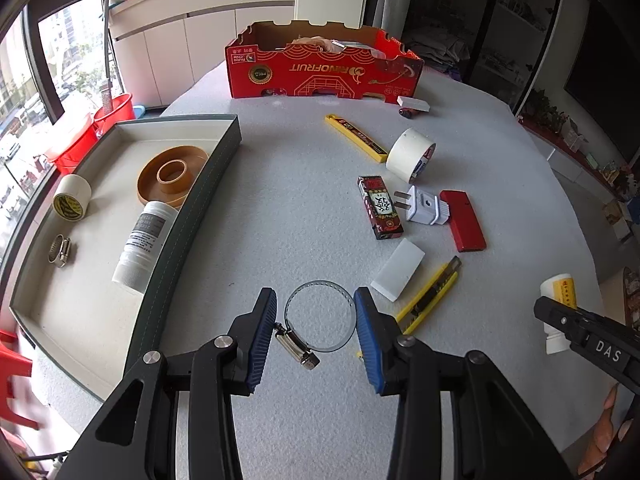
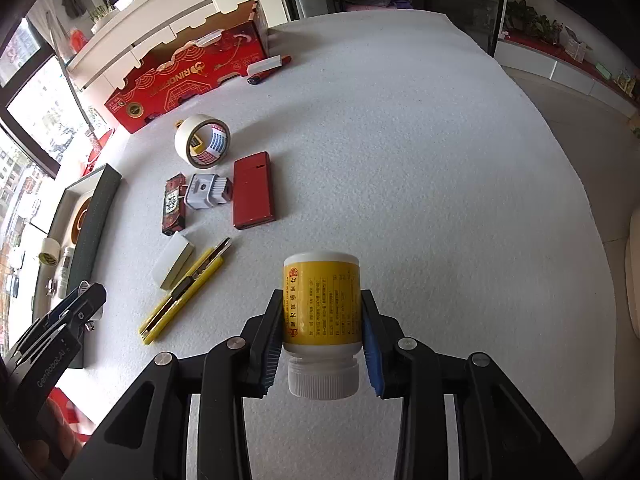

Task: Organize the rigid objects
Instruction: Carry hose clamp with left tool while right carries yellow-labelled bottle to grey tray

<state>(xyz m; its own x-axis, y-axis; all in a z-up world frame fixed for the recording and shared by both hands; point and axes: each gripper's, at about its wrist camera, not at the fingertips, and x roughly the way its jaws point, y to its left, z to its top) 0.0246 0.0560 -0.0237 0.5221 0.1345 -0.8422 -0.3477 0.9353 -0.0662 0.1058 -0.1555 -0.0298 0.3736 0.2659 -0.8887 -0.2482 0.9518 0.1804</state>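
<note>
left gripper (image 1: pixel 316 320): jaws drawn in on the hose clamp (image 1: pixel 318 318), a thin steel ring with its screw housing by the left pad; both pads look to be touching the ring.
right gripper (image 2: pixel 320 332): jaws pinching the yellow-label bottle (image 2: pixel 322 300) by its sides, white cap toward the camera; the bottle looks clear of the worktop (image 2: pixel 440 180).
step in hand: judged, both picks are made and the carry to the grey tray (image 1: pixel 192 216) at the left is beginning.
next move: judged, each hand needs to travel over the tray's wall, find a bare patch of its floor and let go low; the thin ring could slip or twist between the pads, and the bottle will roll if laid on its side.
near loose items: one white block (image 1: pixel 398 274), one yellow utility knife (image 1: pixel 430 298).
middle loose items: one dark red printed packet (image 1: pixel 380 208), one white plug adapter (image 1: pixel 422 206), one red flat case (image 1: pixel 464 220), one white tape roll (image 1: pixel 410 154), one yellow blade case (image 1: pixel 356 136).
far loose items: one small white box (image 1: pixel 414 104) and one red lighter (image 2: pixel 269 73) by the red fruit carton (image 1: pixel 320 66).
already in tray: one white bottle (image 1: pixel 142 244), one smaller hose clamp (image 1: pixel 60 250), one brown tape roll (image 1: pixel 172 178), one white tape roll with yellow core label (image 1: pixel 72 198).
totals: two hose clamps, two bottles, three tape rolls.
</note>
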